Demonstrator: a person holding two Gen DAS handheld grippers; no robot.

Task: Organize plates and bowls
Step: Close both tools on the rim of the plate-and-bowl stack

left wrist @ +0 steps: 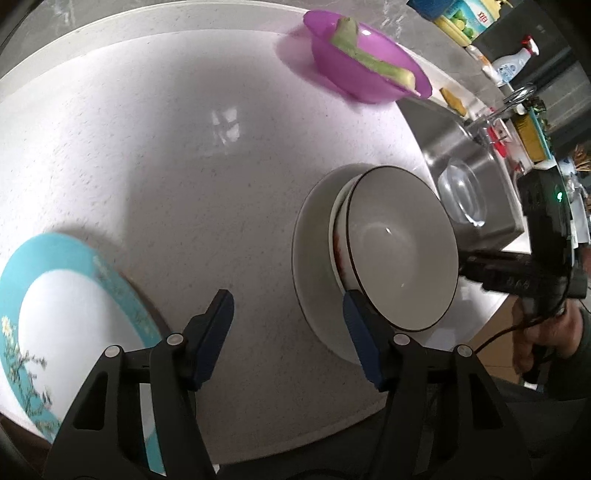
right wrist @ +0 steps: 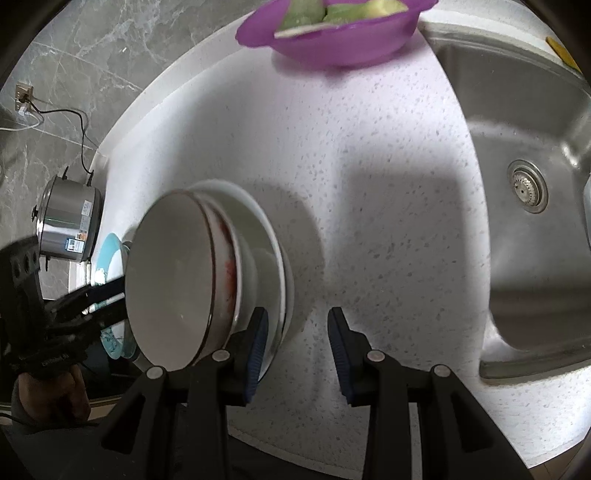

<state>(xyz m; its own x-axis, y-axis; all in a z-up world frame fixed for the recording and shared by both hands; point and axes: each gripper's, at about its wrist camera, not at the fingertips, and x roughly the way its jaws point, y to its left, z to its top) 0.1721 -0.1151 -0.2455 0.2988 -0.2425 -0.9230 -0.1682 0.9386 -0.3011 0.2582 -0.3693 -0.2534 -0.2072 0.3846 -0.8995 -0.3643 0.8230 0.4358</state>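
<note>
A stack stands on the white counter: a dark-rimmed white bowl [left wrist: 402,247] nested in a red-marked bowl [left wrist: 337,254], on a white plate [left wrist: 310,236]. My left gripper [left wrist: 288,310] is open and empty just left of the stack, its right fingertip by the plate's near edge. A teal floral plate [left wrist: 74,291] lies at the left. In the right wrist view the same stack [right wrist: 173,280] sits left of my open, empty right gripper [right wrist: 297,321], whose left fingertip is at the plate's rim [right wrist: 277,273]. The teal plate [right wrist: 109,254] shows behind the stack.
A purple bowl [left wrist: 362,62] with green peels sits at the counter's back, also in the right wrist view [right wrist: 332,33]. A steel sink [right wrist: 517,184] lies right, with a glass bowl [left wrist: 461,195] in it. A steel pot [right wrist: 68,229] stands far left. Bottles line the wall [left wrist: 509,62].
</note>
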